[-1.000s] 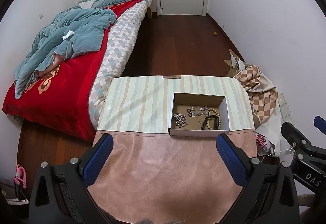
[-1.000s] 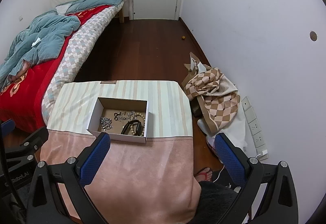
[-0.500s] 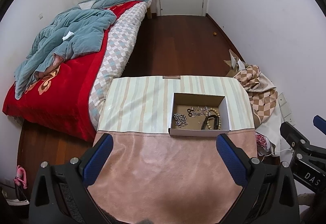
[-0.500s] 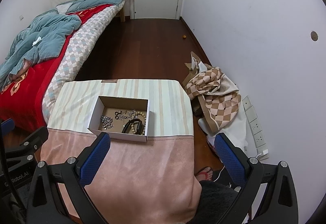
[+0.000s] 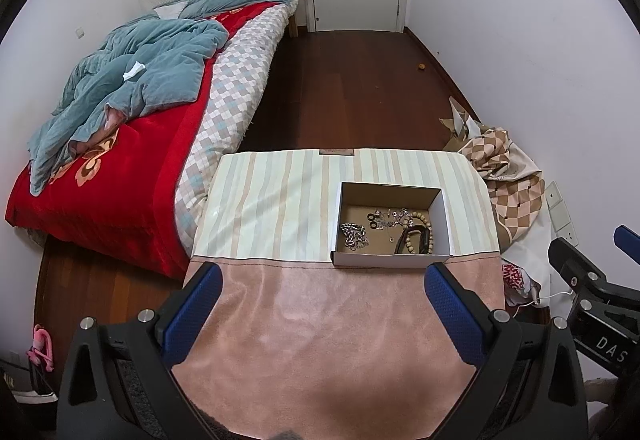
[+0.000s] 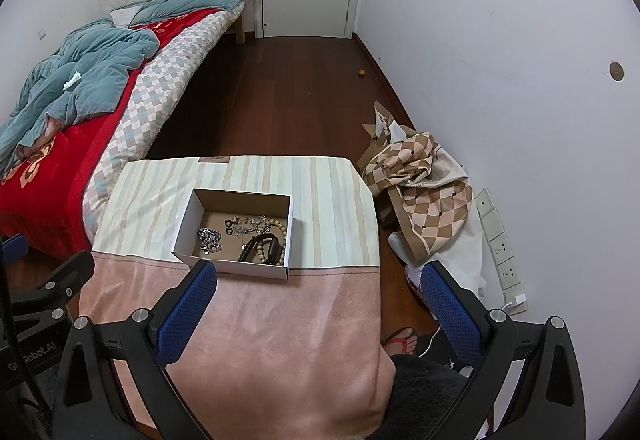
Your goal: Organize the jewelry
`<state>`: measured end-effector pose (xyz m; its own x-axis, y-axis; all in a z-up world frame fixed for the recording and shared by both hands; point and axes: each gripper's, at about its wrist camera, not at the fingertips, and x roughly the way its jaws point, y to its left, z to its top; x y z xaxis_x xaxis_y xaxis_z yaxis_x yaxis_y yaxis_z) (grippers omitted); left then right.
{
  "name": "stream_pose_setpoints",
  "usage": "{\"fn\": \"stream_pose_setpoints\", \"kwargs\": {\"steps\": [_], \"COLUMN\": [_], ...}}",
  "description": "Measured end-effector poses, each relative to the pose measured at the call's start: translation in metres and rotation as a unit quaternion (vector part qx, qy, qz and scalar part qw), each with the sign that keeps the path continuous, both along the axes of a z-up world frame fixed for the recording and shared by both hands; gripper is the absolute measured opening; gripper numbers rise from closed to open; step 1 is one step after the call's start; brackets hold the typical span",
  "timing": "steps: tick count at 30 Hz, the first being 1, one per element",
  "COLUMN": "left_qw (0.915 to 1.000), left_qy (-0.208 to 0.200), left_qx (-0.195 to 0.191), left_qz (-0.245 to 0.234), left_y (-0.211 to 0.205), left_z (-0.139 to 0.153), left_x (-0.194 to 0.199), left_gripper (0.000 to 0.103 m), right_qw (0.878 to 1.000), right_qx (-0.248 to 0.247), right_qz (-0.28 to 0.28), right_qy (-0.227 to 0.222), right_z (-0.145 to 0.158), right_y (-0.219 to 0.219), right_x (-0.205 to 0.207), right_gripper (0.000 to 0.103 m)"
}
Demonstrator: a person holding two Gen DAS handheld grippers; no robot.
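Left gripper: jaws wide apart, empty, held above the pink cloth, near side of the box.
Right gripper: jaws likewise spread, nothing between them.
Cardboard box: open-topped, on the striped cloth; all visible jewelry lies inside it.
Contents: silver chain at left, dark rings and fine chain mid-floor, bead bracelet and black band overlapping at right.
Stage: fits either jewelry gathered in the box or awaiting sorting.
Handling advice: any pick should descend vertically on one piece, clear of box walls; chains likely snag neighbours.
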<state>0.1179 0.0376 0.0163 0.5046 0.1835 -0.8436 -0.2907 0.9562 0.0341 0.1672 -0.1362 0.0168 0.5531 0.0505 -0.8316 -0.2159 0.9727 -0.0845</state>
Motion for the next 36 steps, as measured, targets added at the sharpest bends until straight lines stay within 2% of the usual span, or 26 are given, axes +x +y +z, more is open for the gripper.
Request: {"fn": "stream_pose_setpoints", "kwargs": {"steps": [36], "left_qw": [1.0], "left_qy": [0.001], "left_qx": [-0.001], "left_qz": [0.0], "left_y": [-0.0012], "left_z": [-0.0012], "left_x": [-0.0007], "left_gripper": [0.103], "right_qw": [1.0], "right_qx": [-0.003], "right_qz": [0.003], "right_qy": [0.003], "right_z": [-0.0036], "right_y": [-0.0006], "right_x": [-0.0035], "right_gripper": [0.103]}}
